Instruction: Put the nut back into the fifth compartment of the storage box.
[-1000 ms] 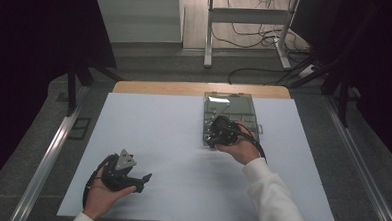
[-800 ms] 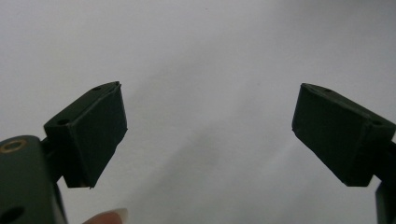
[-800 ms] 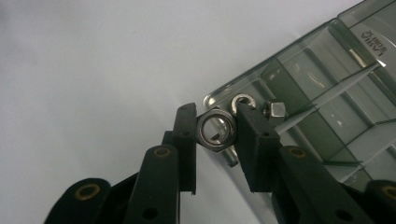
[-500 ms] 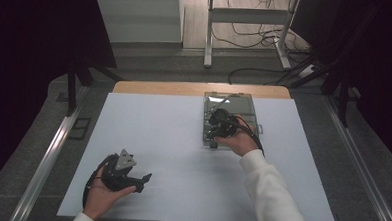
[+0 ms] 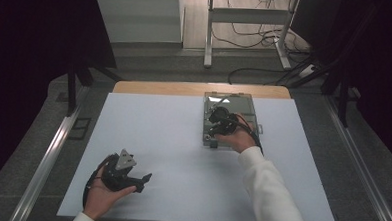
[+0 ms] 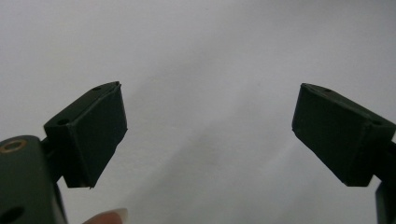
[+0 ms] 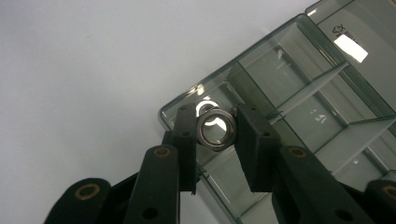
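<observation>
A clear plastic compartment box (image 5: 250, 104) lies on the white table cover, right of centre toward the far side. My right gripper (image 5: 214, 133) hovers over the box's left side. In the right gripper view its jaws are shut on a small metal ring (image 7: 228, 134), held above a corner compartment of the box (image 7: 299, 74); the right gripper (image 7: 214, 123) pinches the ring from both sides. My left gripper (image 5: 142, 181) rests in the person's hand near the table's front left. In the left gripper view the left gripper (image 6: 209, 128) stands wide open with just white surface between its pads.
The white cover (image 5: 168, 134) spans the table, with a wooden strip (image 5: 160, 87) at the far edge. A metal rail (image 5: 52, 149) runs along the left side and another (image 5: 361, 173) along the right. Cables and a stand lie on the floor beyond.
My right gripper has shifted a little farther from the person over the box, with the ring in its jaws. The left gripper has stayed where it was.
</observation>
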`<action>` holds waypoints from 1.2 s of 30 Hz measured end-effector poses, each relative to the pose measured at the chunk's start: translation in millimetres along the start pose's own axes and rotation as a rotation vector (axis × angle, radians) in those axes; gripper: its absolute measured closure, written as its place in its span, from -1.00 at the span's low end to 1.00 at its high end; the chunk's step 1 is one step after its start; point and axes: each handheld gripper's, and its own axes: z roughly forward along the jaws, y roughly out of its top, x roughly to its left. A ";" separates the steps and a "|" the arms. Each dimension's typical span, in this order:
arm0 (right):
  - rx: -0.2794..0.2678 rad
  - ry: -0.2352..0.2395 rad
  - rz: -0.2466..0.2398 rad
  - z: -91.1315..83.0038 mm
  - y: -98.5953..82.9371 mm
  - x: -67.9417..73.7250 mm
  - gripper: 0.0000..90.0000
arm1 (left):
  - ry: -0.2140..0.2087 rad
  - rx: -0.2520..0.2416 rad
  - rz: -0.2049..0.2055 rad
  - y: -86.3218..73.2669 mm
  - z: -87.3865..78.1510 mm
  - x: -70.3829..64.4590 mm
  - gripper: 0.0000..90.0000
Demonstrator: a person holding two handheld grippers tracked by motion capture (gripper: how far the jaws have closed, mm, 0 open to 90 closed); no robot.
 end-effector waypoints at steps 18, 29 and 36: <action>-0.044 -0.011 0.051 -0.9 -2.4 -1.5 -0.44 | -0.001 0.001 -0.002 0.0 0.6 0.2 -0.76; -0.100 0.006 0.047 -17.5 -19.4 8.6 -0.54 | -0.001 -0.007 -0.018 -3.5 -2.6 2.9 -0.76; -0.123 0.010 0.039 -24.4 -35.5 13.8 -0.54 | 0.002 -0.003 -0.014 -3.6 -2.2 2.2 -0.76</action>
